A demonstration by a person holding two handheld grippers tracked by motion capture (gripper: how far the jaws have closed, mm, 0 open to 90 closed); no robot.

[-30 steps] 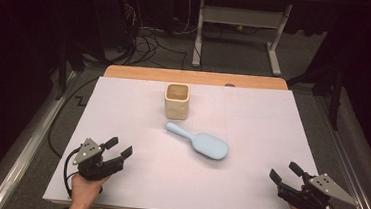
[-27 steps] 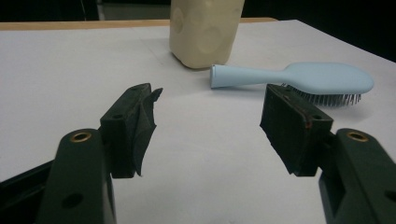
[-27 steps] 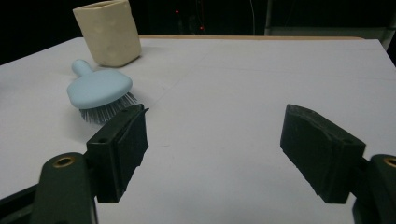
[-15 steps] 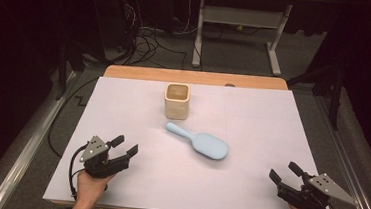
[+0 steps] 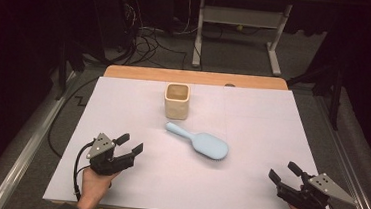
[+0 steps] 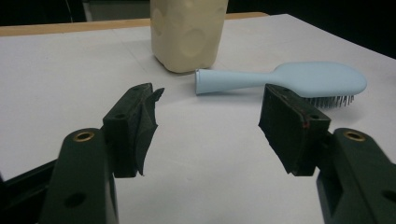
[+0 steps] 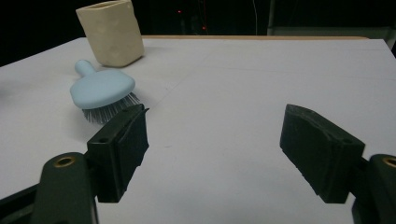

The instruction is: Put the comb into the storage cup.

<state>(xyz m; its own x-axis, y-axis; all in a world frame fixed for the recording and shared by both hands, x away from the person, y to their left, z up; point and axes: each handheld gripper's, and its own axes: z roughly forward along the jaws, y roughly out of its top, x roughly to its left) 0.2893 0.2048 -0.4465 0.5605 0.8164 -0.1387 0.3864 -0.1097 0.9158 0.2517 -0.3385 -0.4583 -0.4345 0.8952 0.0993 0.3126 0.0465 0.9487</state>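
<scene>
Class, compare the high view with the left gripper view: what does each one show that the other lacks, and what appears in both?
High view alone: both hands with their grippers, the left gripper and right gripper, each open and empty at the near corners of the white table, plus the floor cables and a metal frame beyond.

Left gripper view alone: a close look along its own open jaws, and the bristles under the brush head.

Shared: the light blue hairbrush, bristles down, and the cream cup just behind its handle.

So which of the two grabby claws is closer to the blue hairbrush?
The left gripper. Its open jaws sit nearer the light blue hairbrush, by the handle end, while the right gripper waits farther off at the table's near right corner.
</scene>
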